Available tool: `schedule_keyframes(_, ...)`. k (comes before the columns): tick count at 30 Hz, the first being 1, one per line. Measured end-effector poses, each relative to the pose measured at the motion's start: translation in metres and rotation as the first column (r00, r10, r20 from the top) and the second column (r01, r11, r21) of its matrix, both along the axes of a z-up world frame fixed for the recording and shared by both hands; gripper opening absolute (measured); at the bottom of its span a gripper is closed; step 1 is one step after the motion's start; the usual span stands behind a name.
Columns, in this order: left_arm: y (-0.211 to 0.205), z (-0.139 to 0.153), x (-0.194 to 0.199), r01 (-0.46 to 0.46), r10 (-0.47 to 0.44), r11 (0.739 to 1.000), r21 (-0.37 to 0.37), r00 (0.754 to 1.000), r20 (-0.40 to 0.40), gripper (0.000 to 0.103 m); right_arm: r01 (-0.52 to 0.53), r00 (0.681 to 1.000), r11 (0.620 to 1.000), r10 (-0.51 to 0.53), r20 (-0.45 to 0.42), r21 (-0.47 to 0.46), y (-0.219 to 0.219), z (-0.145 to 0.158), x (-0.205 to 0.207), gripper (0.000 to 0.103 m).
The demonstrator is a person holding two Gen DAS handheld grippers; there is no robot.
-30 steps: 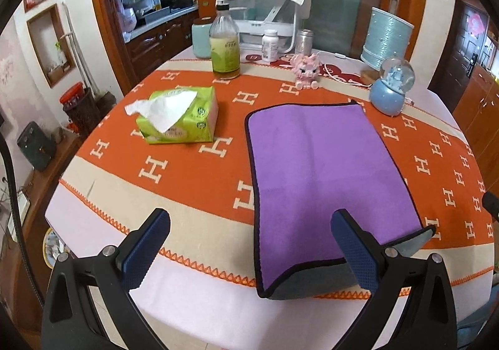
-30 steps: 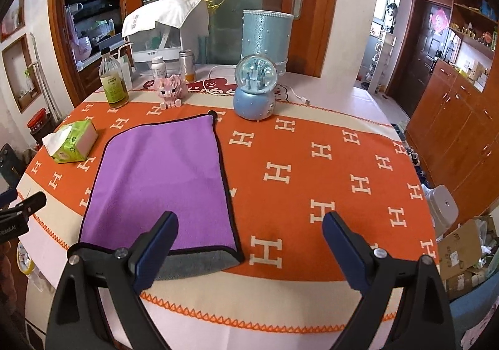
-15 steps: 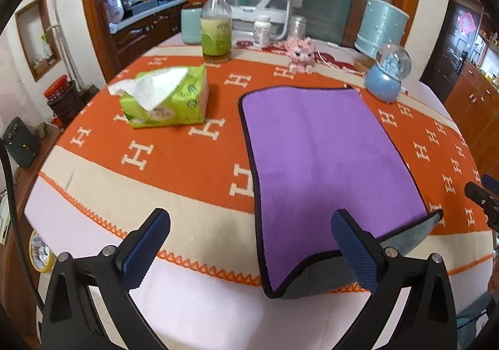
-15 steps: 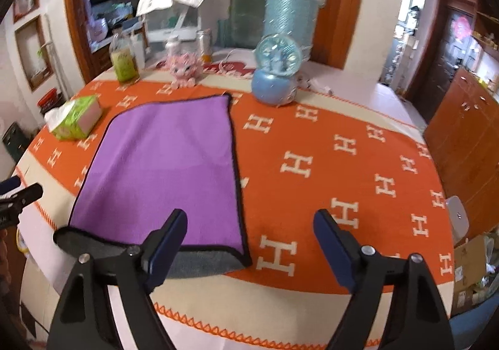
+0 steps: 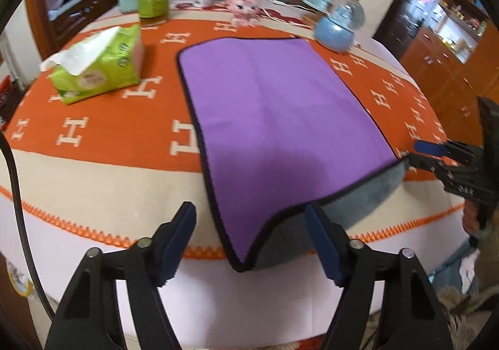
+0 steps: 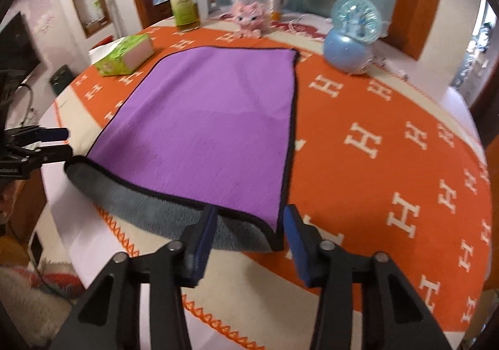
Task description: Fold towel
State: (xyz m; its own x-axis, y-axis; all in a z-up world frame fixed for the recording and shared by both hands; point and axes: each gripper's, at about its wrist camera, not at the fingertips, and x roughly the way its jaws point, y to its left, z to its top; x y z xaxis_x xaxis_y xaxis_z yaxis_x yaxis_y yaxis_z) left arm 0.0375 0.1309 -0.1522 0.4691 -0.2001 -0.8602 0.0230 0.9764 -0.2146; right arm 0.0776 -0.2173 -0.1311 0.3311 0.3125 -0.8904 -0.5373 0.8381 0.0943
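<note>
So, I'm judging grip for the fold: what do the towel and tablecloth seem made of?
The towel looks like plush microfibre: matte purple top, fuzzy grey underside, black stitched edging. The tablecloth seems a flat woven or knitted fabric, matte, with a zigzag-stitched orange border; the exact fibre is unclear.

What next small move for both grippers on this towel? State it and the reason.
Probably ease both forward and close. The left gripper and right gripper are open, each straddling a near corner of the purple towel, whose near edge already lies turned up showing grey. Neither has pinched the cloth yet.
</note>
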Motion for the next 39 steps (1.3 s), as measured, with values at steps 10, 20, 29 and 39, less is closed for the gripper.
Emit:
schedule_keyframes(10, -0.007, -0.005, 0.001, 0.115, -0.115, 0.993, -0.028, 0.993, -0.012, 0.053, -0.11, 0.991, 0.991, 0.115, -0.07, 0.076, -0.01, -0.008, 0.011, 0.031)
schedule_keyframes(20, -0.008, -0.016, 0.009, 0.136, -0.141, 0.988, -0.078, 0.988, -0.067, 0.036, -0.134, 0.983, 0.987, 0.144, -0.115, 0.09, -0.016, -0.02, 0.017, 0.029)
schedule_keyframes(29, -0.013, -0.022, 0.01, 0.154, -0.16, 0.986, -0.067, 0.982, -0.102, 0.017, -0.148, 0.982, 0.987, 0.154, -0.108, 0.065, -0.015, -0.022, 0.012, 0.009)
schedule_keyframes(39, -0.013, -0.024, 0.006, 0.125, -0.129, 0.991, -0.041, 0.984, -0.122, 0.008, -0.117, 0.992, 0.992, 0.119, -0.039, 0.037, -0.011, -0.011, 0.005, 0.006)
